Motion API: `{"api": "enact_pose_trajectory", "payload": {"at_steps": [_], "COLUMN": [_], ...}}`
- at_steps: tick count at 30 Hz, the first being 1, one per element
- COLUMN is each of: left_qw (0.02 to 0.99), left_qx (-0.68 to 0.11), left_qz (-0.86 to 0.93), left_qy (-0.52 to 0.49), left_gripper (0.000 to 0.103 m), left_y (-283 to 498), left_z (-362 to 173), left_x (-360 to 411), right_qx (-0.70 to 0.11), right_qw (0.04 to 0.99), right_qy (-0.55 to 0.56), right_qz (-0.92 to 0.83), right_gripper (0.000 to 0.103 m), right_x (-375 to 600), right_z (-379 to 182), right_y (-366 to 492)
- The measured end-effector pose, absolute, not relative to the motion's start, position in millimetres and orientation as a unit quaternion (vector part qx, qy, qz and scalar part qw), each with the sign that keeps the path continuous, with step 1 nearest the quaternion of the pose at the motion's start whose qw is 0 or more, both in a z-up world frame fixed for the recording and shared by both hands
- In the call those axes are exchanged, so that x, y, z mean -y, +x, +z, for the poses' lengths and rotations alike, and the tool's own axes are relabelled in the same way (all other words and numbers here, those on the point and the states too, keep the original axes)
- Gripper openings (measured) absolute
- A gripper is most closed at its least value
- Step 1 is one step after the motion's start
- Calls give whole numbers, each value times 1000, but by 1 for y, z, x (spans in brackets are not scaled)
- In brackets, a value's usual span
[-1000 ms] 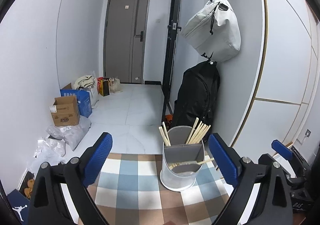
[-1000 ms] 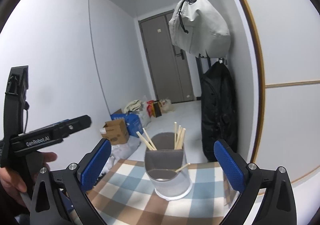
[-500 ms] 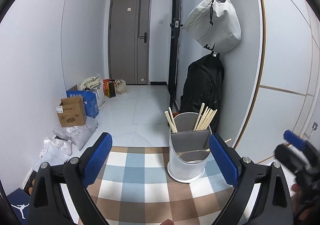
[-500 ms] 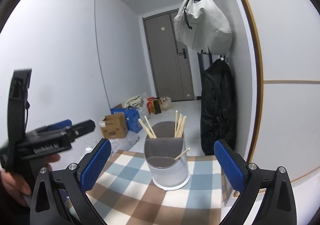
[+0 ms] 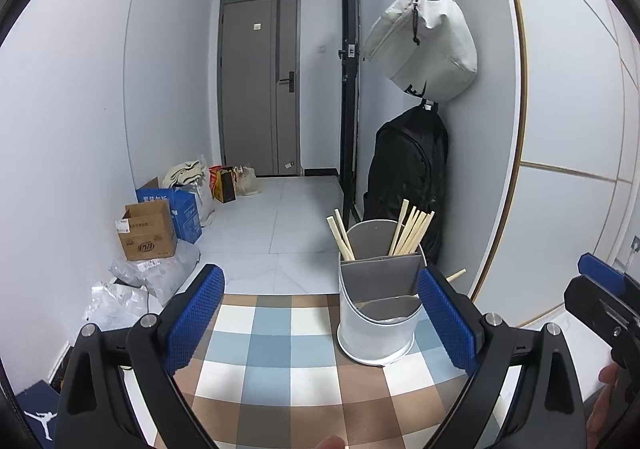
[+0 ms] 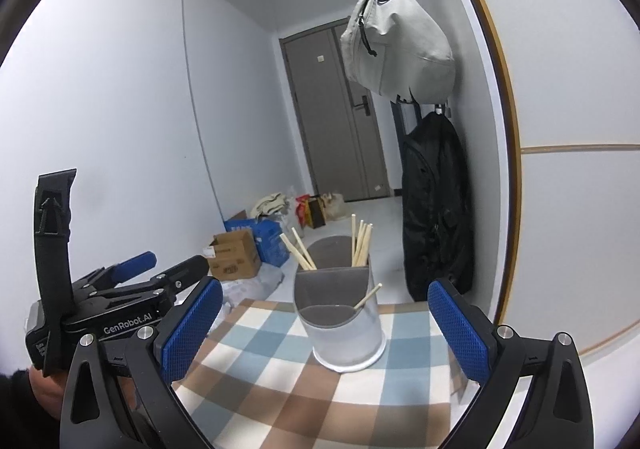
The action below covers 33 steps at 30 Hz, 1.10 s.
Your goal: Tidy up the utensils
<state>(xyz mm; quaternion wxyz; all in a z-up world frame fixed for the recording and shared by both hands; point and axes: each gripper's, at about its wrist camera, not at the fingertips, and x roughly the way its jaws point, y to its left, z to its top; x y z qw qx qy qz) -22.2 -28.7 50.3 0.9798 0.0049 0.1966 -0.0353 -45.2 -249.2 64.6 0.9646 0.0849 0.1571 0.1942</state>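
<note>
A white utensil holder [image 5: 376,313] [image 6: 344,325] with grey dividers stands on a checked tablecloth [image 5: 288,365] [image 6: 304,381]. Several wooden chopsticks [image 5: 408,229] [image 6: 360,245] stand in its two back compartments, and one chopstick [image 6: 368,295] leans in the low front one. My left gripper [image 5: 320,325] is open and empty, with the holder just inside its right finger. My right gripper [image 6: 324,329] is open too, and the holder stands between its fingers, farther out. The left gripper [image 6: 132,281] also shows at the left of the right wrist view.
Beyond the table's far edge lies a hallway floor with cardboard boxes [image 5: 148,233] and bags along the left wall. A black backpack [image 5: 408,177] and a grey bag [image 5: 424,41] hang on the right wall. A door [image 5: 260,89] closes the far end.
Both grippers have drawn back and tilted up, so the holder sits lower and nearer the centre in each view. Both stay open and empty.
</note>
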Motion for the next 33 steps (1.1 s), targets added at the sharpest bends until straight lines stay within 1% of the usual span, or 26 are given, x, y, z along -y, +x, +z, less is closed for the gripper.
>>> {"api": "enact_pose_trajectory", "payload": {"at_steps": [11,33], "left_qw": [978,977], "left_qx": [-204,-207], "left_qz": [-46,-51], "left_qy": [-15,-19], "left_gripper": [95,95], "left_y": [-25,-25], "left_z": [53,50], "left_x": [28,31], "right_qx": [-155,-155], "right_qw": [966,968], "right_qy": [88,83], "right_qz": [187,182], "right_gripper": [103,103], "right_x": [253,251], "right_z": [63,63], "right_y": [-47,-48]}}
